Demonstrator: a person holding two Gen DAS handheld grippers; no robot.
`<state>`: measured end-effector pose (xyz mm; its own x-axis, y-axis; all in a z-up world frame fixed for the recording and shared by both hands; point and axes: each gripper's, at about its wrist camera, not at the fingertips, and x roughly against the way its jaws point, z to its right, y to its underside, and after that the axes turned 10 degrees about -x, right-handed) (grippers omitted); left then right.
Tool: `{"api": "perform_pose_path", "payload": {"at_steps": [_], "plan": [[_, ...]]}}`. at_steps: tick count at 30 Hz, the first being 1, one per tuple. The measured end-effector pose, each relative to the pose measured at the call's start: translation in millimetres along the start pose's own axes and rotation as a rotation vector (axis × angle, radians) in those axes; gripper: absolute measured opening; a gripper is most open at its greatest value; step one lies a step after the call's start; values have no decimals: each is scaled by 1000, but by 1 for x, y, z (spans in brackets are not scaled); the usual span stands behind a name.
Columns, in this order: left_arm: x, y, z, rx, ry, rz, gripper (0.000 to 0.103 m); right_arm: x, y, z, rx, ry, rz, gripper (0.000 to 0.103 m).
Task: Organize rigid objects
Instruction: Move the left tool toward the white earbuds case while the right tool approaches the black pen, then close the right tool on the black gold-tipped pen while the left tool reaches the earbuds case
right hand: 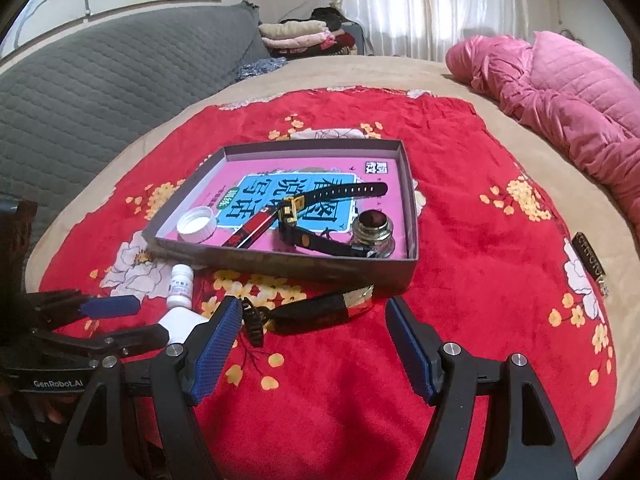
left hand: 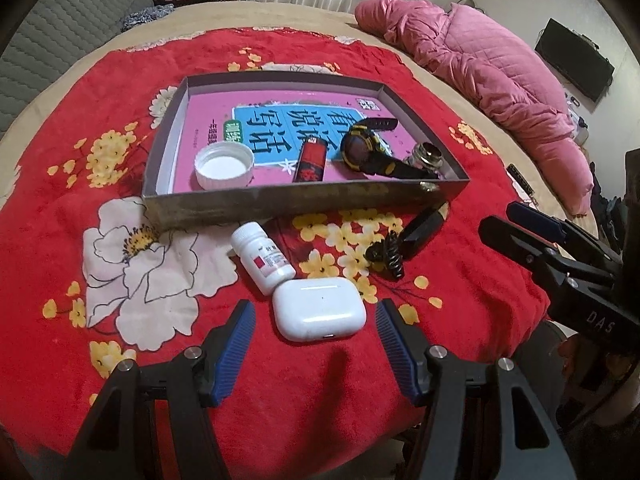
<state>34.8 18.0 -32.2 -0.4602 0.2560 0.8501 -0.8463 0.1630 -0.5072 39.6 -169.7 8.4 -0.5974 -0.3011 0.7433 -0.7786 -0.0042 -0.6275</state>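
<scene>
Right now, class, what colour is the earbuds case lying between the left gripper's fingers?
White; the earbuds case shows best from the left wrist.

— What writing can be read here?

— On the pink book (left hand: pixel 280 120) that lies inside the grey box (left hand: pixel 248 200) there are large black Chinese characters on a blue panel. They stand upside down in both views; "看", "说", "写" and "话" can be read, the small print cannot.

— And on the tools?

— The right gripper (left hand: pixel 532 236) carries the white letters "DAS" on its black body in the left wrist view. The left gripper (right hand: pixel 128 320) shows "GenRobot.AI" on its body in the right wrist view.

— The white bottle (left hand: pixel 262 260)?

— It has a label with a red square and small print, too small to read.
</scene>
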Motion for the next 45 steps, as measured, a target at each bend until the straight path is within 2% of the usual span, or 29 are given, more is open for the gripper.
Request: {"api": "perform_pose_path", "payload": {"at_steps": [15, 28, 31, 35, 40, 45], "plan": [[-21, 7, 0, 68, 56, -53, 62, -28, 7, 13, -140, 51, -83, 75], [-34, 6, -3, 166, 37, -81, 62, -43, 10, 17, -175, 88, -118, 75], [-37, 6, -2, 170, 20, -86, 62, -46, 8, 18, -205, 89, -125, 75], [-42, 4, 3, 147, -5, -91, 62, -55, 3, 17, -244, 138, -135, 75], [-43, 4, 1, 151, 2, -83, 62, -70, -3, 14, -309, 148, -167, 75], [-45, 3, 0, 153, 8, -81, 62, -90, -7, 9, -348, 203, -196, 75]]}}
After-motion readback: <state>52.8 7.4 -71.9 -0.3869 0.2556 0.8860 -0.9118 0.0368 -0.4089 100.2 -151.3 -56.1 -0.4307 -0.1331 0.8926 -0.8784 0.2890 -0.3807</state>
